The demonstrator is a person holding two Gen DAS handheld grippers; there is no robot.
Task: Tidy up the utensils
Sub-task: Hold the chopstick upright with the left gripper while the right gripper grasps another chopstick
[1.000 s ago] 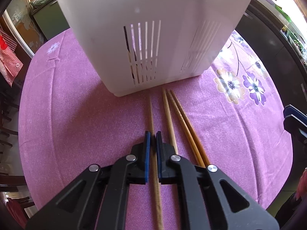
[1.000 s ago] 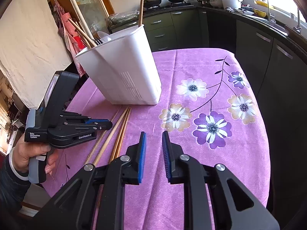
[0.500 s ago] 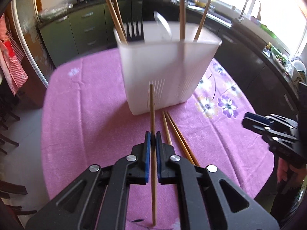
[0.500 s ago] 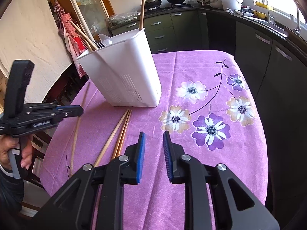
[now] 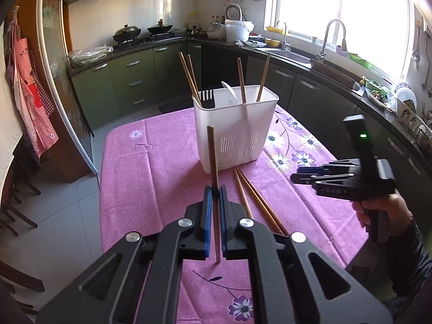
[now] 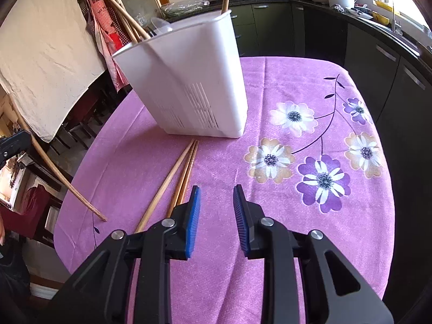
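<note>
Your left gripper (image 5: 214, 191) is raised above the table, angled down toward the white utensil holder (image 5: 235, 129), its blue pads clamped on one chopstick (image 5: 213, 156). Your right gripper (image 6: 216, 197) hovers low over the purple tablecloth (image 6: 270, 243), its jaws just widened with nothing between them. The held chopstick runs lengthwise between the pads toward the holder; the loose chopsticks (image 6: 175, 181) lie flat ahead, ends near its base, bare cloth to their right.

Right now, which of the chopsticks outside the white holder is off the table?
The chopstick clamped between the left tongs, held above the purple cloth. The others lie flat on it by the white holder.
</note>
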